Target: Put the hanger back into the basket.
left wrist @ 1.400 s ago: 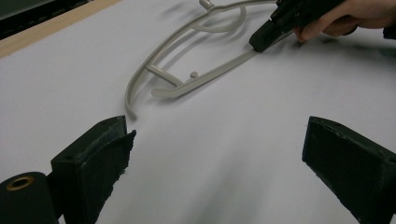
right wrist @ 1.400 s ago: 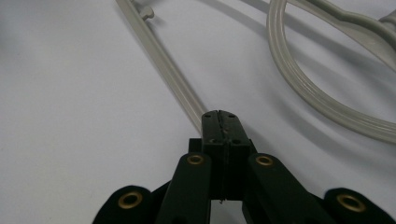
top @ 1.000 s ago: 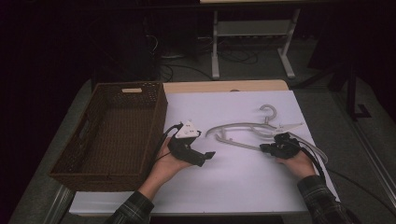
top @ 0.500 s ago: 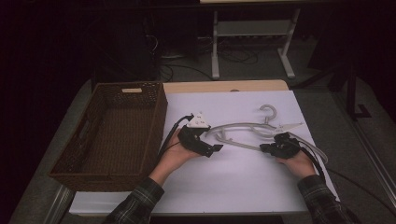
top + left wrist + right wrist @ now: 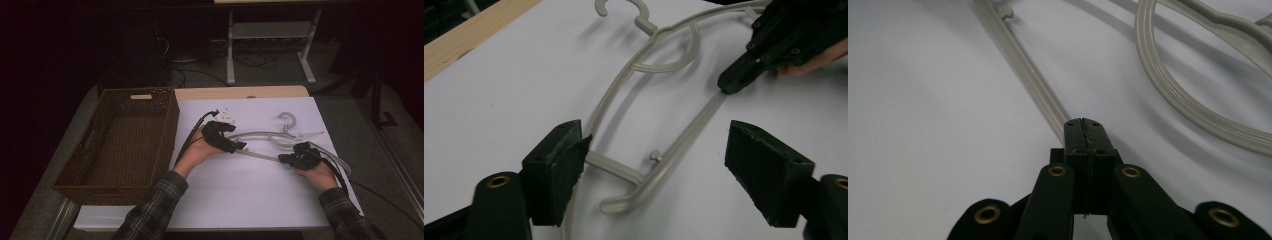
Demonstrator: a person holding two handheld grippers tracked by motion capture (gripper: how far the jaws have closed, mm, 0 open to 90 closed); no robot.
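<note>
Your right gripper (image 5: 286,159) has its black jaws pressed tight together on the straight lower bar of the grey plastic hanger (image 5: 270,136); in the right gripper view the thin, slightly translucent rod runs right into the seam between the two flat pads. Your left gripper (image 5: 239,146) stands spread, its blocky matte jaws either side of the hanger's left end, and those jaws have just been closing in. In the left gripper view the left pad (image 5: 569,160) sits right against the curved shoulder arm, while the right pad stands clear of the plastic, so nothing is pinched there.

The hanger lies flat on the white sheet (image 5: 240,190) that covers your desk, between your two hands. It is smooth moulded plastic, round in section, with a small open hook (image 5: 286,118) at the top pointing away from you, two long bowed shoulder arms, a looping inner bar below the neck and a little peg near the left corner where the arm bends round into the lower bar.

To your left, at the sheet's edge, stands a rectangular wicker basket (image 5: 167,125), dark brown, tightly woven, with slanting walls and handle slots in its short ends. A strip of pale wooden desk (image 5: 240,92) shows beyond the sheet
</note>
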